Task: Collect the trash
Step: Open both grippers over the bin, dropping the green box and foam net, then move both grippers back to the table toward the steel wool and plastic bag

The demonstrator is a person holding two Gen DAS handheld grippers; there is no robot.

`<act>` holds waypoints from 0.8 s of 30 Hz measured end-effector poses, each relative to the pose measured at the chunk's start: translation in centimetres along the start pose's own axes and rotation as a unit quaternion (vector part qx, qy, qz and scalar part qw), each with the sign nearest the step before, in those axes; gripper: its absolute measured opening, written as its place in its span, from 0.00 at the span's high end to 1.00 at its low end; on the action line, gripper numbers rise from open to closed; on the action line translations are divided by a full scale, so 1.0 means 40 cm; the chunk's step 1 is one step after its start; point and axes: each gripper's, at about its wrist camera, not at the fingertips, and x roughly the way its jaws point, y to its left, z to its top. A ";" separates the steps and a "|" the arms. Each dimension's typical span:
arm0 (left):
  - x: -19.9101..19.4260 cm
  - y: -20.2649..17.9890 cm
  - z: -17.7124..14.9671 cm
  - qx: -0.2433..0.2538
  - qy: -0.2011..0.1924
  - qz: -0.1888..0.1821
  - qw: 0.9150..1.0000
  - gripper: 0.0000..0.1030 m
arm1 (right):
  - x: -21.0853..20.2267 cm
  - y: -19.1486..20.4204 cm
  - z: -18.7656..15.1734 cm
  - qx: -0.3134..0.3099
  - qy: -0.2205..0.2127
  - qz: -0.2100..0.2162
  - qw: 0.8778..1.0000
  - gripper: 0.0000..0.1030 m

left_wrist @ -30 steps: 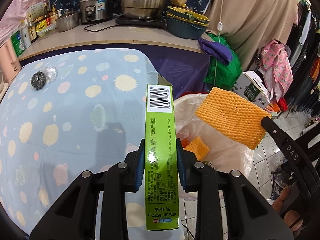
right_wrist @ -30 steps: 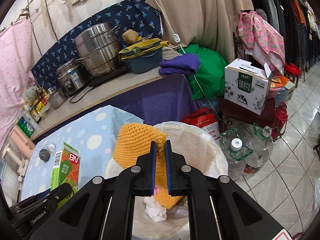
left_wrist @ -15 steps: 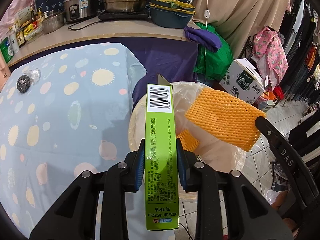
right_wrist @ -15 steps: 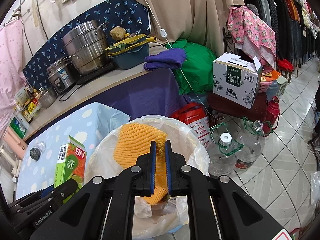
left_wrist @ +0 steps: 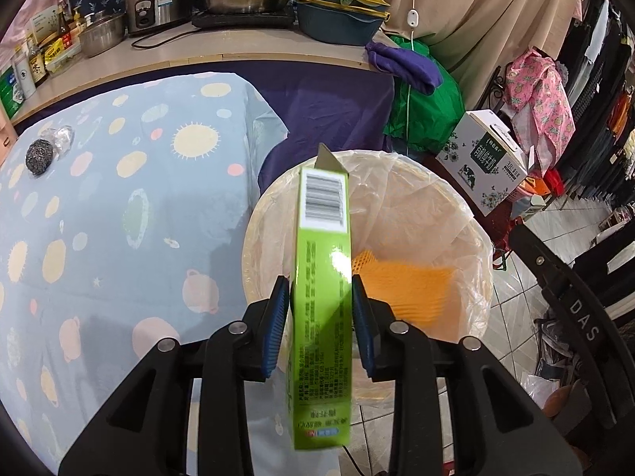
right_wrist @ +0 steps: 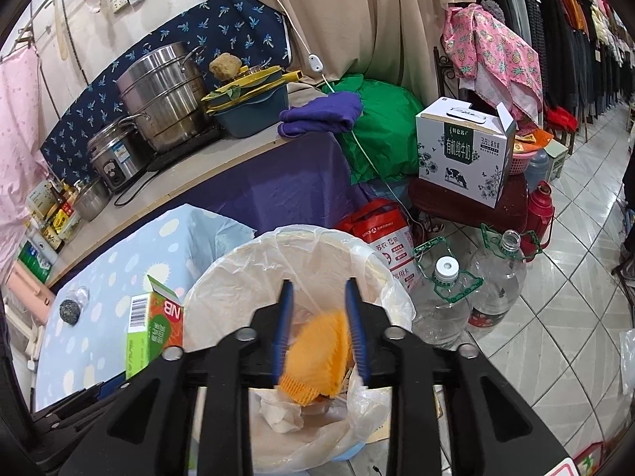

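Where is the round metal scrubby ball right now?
The scrubber sits on the spotted tablecloth, far left in the left wrist view, beside a bit of clear plastic wrap, away from the bin.

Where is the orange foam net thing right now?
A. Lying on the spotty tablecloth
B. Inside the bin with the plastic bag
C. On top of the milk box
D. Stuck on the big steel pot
B: the orange foam net is down inside the bag-lined bin, free of the right gripper, whose jaws have just been opening.

Bright even indoor light; fisheye bending, dark corners; orange foam net [right_wrist: 317,353] motion-blurred.
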 end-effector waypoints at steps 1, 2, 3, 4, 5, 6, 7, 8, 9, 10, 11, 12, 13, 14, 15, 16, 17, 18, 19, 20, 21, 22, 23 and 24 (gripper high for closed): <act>0.000 0.000 0.000 -0.001 0.000 0.001 1.000 0.68 | -0.001 0.002 0.000 -0.001 0.000 0.000 1.000 0.70; 0.000 0.001 0.000 -0.002 -0.001 0.000 1.000 0.63 | -0.001 0.003 0.001 -0.002 0.000 0.001 1.000 0.70; -0.001 0.002 0.000 -0.003 -0.003 0.001 1.000 0.59 | -0.001 0.006 0.001 -0.003 0.001 0.002 1.000 0.70; -0.003 0.003 0.000 -0.004 -0.004 0.000 1.000 0.58 | 0.000 0.009 0.000 -0.004 0.000 0.002 1.000 0.70; -0.004 0.004 0.000 -0.004 -0.006 0.000 1.000 0.58 | -0.001 0.012 -0.001 -0.005 0.001 0.002 1.000 0.70; -0.004 0.005 0.001 -0.004 -0.006 0.000 1.000 0.57 | 0.000 0.016 -0.002 -0.006 0.002 0.003 1.000 0.70; -0.005 0.008 0.002 -0.005 -0.006 0.001 1.000 0.57 | 0.001 0.020 -0.003 -0.008 0.003 0.004 1.000 0.70; -0.005 0.012 0.003 -0.007 -0.007 0.000 1.000 0.57 | 0.001 0.025 -0.003 -0.009 0.003 0.005 1.000 0.69; -0.007 0.016 0.004 -0.010 -0.007 0.000 1.000 0.57 | 0.002 0.030 -0.004 -0.011 0.004 0.006 1.000 0.69; -0.009 0.022 0.004 -0.012 -0.008 0.001 1.000 0.57 | 0.002 0.036 -0.006 -0.013 0.004 0.007 1.000 0.69; -0.011 0.028 0.005 -0.014 -0.009 0.002 1.000 0.57 | 0.002 0.041 -0.007 -0.015 0.005 0.008 1.000 0.69; -0.013 0.034 0.006 -0.016 -0.010 0.002 1.000 0.57 | 0.003 0.048 -0.009 -0.018 0.006 0.009 1.000 0.69; -0.015 0.042 0.008 -0.020 -0.011 0.002 1.000 0.57 | 0.003 0.056 -0.009 -0.020 0.006 0.010 1.000 0.69; -0.017 0.052 0.010 -0.024 -0.012 0.003 1.000 0.57 | 0.005 0.064 -0.010 -0.023 0.007 0.011 1.000 0.69; -0.019 0.062 0.011 -0.029 -0.013 0.003 0.999 0.57 | 0.006 0.073 -0.011 -0.026 0.008 0.012 1.000 0.69; -0.021 0.073 0.013 -0.033 -0.015 0.004 0.999 0.57 | 0.007 0.083 -0.013 -0.029 0.009 0.014 0.999 0.69; -0.024 0.086 0.015 -0.038 -0.016 0.005 0.999 0.57 | 0.008 0.092 -0.014 -0.032 0.010 0.016 0.999 0.68; -0.026 0.098 0.016 -0.042 -0.018 0.006 0.999 0.57 | 0.009 0.104 -0.015 -0.035 0.011 0.018 0.999 0.68; -0.028 0.111 0.017 -0.047 -0.019 0.008 0.999 0.57 | 0.010 0.116 -0.017 -0.039 0.011 0.020 0.999 0.68; -0.031 0.122 0.018 -0.052 -0.020 0.009 0.998 0.57 | 0.011 0.128 -0.020 -0.043 0.012 0.021 0.999 0.65; -0.033 0.139 0.019 -0.058 -0.021 0.011 0.998 0.57 | 0.013 0.142 -0.022 -0.046 0.012 0.024 0.999 0.63; -0.036 0.154 0.020 -0.064 -0.022 0.013 0.998 0.57 | 0.014 0.158 -0.025 -0.050 0.013 0.028 0.998 0.63; -0.038 0.174 0.021 -0.072 -0.024 0.015 0.997 0.56 | 0.016 0.171 -0.028 -0.054 0.014 0.031 0.998 0.63; -0.041 0.190 0.021 -0.077 -0.026 0.016 0.997 0.56 | 0.019 0.189 -0.031 -0.059 0.016 0.034 0.998 0.62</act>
